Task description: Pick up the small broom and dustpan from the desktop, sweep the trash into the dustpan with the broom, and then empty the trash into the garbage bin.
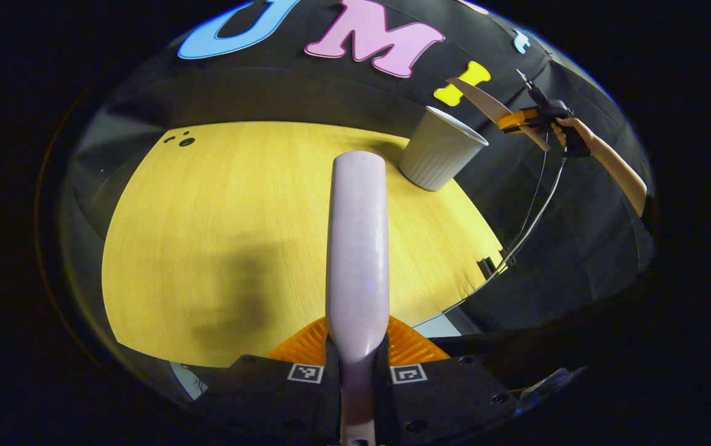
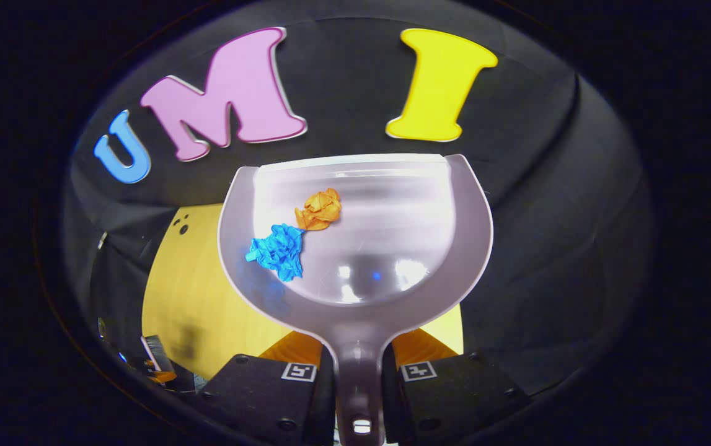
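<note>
My left gripper (image 1: 357, 365) is shut on the small broom (image 1: 358, 248), a pale lavender stick that points forward over the yellow wooden table (image 1: 206, 217). The garbage bin (image 1: 439, 148), a ribbed grey-white cup, stands at the table's far right edge. Up in the air right of the bin, a hand (image 1: 569, 127) holds my right gripper (image 1: 535, 118) with the dustpan (image 1: 491, 108) seen edge-on. In the right gripper view, my right gripper (image 2: 358, 368) is shut on the handle of the translucent dustpan (image 2: 386, 248). A blue paper wad (image 2: 278, 251) and an orange paper wad (image 2: 319, 209) lie in it.
Small black dots (image 1: 180, 139) mark the table's far left corner. A cable (image 1: 535, 210) hangs from the right gripper down past the table's right edge. Below the dustpan lies the yellow table (image 2: 200, 297), with some small items (image 2: 157, 359) past its near left edge.
</note>
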`<state>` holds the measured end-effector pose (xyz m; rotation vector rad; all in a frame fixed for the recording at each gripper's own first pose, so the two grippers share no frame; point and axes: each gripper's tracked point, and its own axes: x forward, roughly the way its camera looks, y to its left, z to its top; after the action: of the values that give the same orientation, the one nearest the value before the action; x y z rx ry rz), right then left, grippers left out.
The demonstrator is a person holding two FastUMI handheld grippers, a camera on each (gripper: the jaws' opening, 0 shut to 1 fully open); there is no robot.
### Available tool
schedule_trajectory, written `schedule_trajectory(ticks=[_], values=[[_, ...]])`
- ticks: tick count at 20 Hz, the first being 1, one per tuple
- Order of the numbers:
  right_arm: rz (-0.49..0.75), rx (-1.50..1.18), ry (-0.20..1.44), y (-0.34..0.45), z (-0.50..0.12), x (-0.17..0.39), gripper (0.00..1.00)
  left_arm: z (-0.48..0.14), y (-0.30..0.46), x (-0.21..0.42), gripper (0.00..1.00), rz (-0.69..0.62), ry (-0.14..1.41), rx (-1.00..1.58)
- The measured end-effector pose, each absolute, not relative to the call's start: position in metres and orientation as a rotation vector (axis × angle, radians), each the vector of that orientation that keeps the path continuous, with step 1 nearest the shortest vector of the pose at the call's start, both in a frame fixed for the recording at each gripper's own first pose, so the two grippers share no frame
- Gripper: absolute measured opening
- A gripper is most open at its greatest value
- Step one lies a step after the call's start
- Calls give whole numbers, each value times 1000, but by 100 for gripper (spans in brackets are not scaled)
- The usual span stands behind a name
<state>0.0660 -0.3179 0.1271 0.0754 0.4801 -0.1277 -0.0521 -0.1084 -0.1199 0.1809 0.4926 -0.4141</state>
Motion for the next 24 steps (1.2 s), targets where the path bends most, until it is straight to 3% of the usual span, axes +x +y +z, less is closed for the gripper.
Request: schedule_trajectory(ticks=[1, 2, 3, 10, 24], values=[[-155, 73, 484, -329, 123, 70, 34, -116, -103, -49, 25, -402, 494, 174], [-185, 60, 489, -343, 120, 76, 30, -112, -97, -45, 25, -386, 497, 168], [-216, 38, 496, -356, 114, 80, 34, -108, -92, -43, 25, -372, 499, 161], [-354, -181, 506, -388, 100, 88, 35, -93, -78, -20, 25, -326, 512, 146], [-625, -951, 444, -423, 128, 94, 35, -79, -70, 3, 25, -288, 495, 110]])
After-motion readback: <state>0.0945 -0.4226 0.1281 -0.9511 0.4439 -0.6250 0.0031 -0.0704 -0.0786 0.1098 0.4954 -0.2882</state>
